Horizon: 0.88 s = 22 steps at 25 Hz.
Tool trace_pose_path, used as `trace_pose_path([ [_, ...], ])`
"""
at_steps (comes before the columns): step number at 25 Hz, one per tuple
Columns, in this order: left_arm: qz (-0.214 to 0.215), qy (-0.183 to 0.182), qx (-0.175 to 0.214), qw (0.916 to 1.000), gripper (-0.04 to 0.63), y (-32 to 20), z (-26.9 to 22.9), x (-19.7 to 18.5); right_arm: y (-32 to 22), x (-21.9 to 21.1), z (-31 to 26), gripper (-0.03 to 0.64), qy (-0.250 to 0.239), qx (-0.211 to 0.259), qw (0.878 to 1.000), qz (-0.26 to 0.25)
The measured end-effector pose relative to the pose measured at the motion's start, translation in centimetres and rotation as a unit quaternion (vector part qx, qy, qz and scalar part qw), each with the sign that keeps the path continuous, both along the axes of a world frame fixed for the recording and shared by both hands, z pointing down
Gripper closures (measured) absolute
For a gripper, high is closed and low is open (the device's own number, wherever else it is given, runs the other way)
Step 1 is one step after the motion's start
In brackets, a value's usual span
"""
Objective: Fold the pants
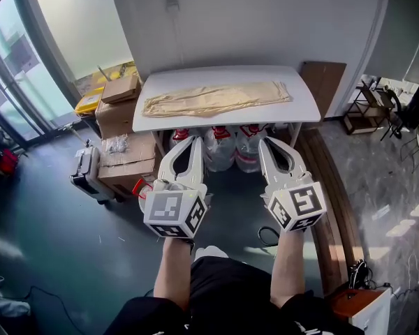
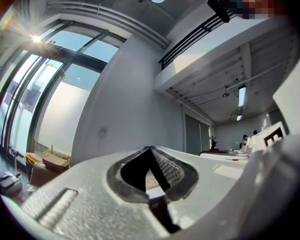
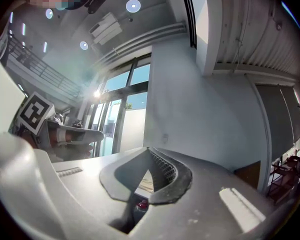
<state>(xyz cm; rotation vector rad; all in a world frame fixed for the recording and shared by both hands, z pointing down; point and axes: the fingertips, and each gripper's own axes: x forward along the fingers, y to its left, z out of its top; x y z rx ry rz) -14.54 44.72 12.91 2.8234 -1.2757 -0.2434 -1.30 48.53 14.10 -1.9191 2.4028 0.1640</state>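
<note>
The beige pants (image 1: 216, 98) are lying stretched out lengthwise across the white table (image 1: 309, 112) in the upper middle of the head view, flat and untouched. Both tools are hanging well short of the table, in the lower middle of the frame, each pointing up the picture toward the table's near edge. The left gripper (image 1: 193, 142) is sitting left of centre with its jaws brought together at the tips and nothing between them. The right gripper (image 1: 266, 144) is sitting just right of centre, also closed tip to tip and holding nothing. Large water bottles (image 1: 220, 149) are standing under the table, and cardboard boxes (image 1: 126, 160) are sitting stacked on the floor to the table's left.
</note>
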Motion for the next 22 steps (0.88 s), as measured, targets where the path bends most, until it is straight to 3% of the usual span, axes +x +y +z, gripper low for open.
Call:
trace_pose_path([
  [12,-0.012,0.019,0.006,0.9997,0.592,-3.2,-1.0,-0.9,-2.5,1.0,-0.8,0.612,0.006,0.01,1.0,0.004],
  [22,-0.005,0.029,0.012,0.9995,0.592,-9.6,-0.9,-0.4,-8.0,2.5,-1.5,0.612,0.019,0.029,0.999,0.015],
])
